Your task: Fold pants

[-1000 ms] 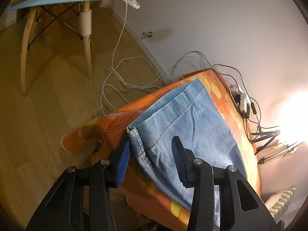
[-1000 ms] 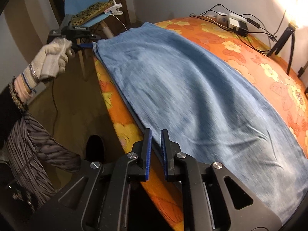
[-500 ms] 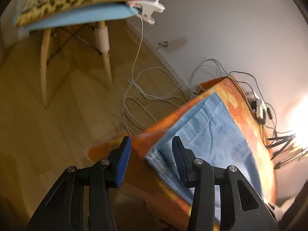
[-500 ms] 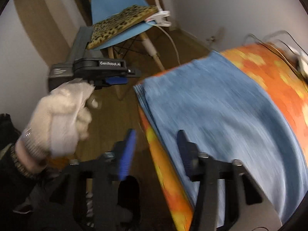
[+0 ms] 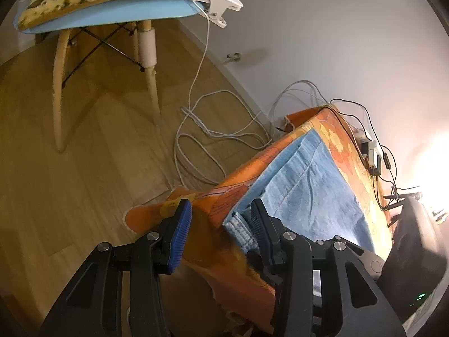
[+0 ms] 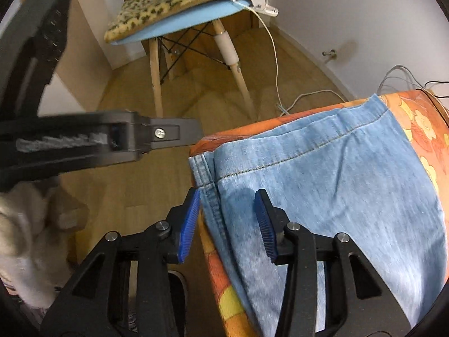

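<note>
Pants point(image 6: 336, 196) lie flat on the orange cover point(image 6: 421, 129) (apparently folded lengthwise once); cross folds remain. Right gripper point(image 6: 228, 221), jaws just closing, straddles the hem corner ungripped; left gripper point(image 5: 221, 233) open, empty.

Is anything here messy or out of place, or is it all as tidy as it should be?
The jeans lie fairly flat on the orange flowered cover, with their hem at its edge. The one untidy spot is the floor behind: white cables sprawl in loose loops beside the blue chair.
</note>
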{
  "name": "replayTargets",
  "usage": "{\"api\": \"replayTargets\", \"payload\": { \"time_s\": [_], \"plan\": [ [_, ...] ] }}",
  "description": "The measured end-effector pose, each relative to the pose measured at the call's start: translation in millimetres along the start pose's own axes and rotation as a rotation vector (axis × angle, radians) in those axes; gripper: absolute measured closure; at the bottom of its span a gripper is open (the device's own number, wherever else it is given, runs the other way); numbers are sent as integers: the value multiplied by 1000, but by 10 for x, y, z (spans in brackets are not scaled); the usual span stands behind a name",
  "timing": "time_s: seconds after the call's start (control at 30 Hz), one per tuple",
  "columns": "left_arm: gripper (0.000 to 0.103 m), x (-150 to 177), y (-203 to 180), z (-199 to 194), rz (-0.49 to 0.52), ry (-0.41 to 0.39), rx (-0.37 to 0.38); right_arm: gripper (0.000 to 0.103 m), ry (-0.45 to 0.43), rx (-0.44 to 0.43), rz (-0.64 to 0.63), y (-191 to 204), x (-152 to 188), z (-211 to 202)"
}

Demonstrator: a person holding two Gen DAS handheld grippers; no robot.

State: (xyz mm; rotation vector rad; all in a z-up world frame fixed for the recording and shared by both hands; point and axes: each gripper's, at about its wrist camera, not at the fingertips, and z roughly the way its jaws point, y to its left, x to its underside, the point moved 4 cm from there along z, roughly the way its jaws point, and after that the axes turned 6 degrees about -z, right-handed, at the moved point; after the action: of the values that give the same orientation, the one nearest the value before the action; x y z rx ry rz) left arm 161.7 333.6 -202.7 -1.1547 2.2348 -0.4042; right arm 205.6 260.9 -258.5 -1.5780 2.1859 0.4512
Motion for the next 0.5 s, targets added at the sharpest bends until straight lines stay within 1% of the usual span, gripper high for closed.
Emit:
{"api": "replayTargets", "payload": {
  "time_s": [0.07, 0.1, 0.13, 0.17, 0.2, 0.37, 0.47, 0.5],
  "plan": [
    [61, -10, 53, -6, -19, 5, 9, 68, -9, 27, -17, 13, -3, 10],
    [61, -12, 73, -3, -30, 11, 18, 74, -12, 26, -3, -19, -19, 23],
    [61, -12, 91, 1, -43, 17, 28, 78, -11, 19, 14, -55, -35, 14],
    [61, -12, 106, 7, -54, 21, 35, 86, -11, 12, 30, -97, -44, 11],
    [61, -12, 112, 12, -58, 26, 40, 90, -11, -4, 49, -145, -41, 2],
    [61, -17, 115, -14, -61, 23, 50, 93, -32, -14, 60, -157, -46, -73],
    [61, -32, 122, -33, -65, 18, 54, 93, -73, -78, 97, -126, -86, -201],
    [61, -30, 127, -32, -68, 18, 54, 93, -70, -96, 100, -117, -103, -179]
  ]
}}
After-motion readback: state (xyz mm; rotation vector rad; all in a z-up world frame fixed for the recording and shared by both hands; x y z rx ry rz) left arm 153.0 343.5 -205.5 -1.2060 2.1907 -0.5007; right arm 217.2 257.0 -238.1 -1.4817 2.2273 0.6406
